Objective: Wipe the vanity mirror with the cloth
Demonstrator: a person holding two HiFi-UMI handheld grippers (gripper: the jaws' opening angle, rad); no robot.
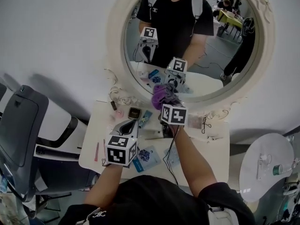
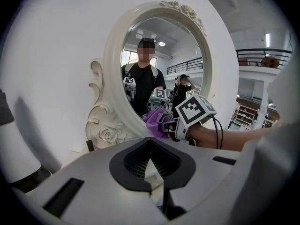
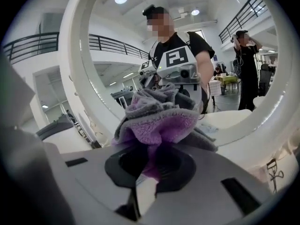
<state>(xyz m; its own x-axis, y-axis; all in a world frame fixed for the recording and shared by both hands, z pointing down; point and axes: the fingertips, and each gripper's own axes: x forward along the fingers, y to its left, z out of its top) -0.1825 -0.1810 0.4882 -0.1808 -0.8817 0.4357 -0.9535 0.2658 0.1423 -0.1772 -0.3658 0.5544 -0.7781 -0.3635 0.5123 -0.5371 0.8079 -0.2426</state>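
**Speaker one:** Cloth position, please?

**Speaker two:** The purple cloth is bunched against the lower edge of the oval vanity mirror, near the centre of the frame.

**Speaker one:** What holds it?

**Speaker two:** The right gripper does. Its own view shows both jaws pinching the fabric at lower centre.

**Speaker one:** And the other tool?

**Speaker two:** The left gripper sits lower left of centre, over a cluttered white table. Its jaws are pressed together with nothing between them, and it is apart from the mirror.
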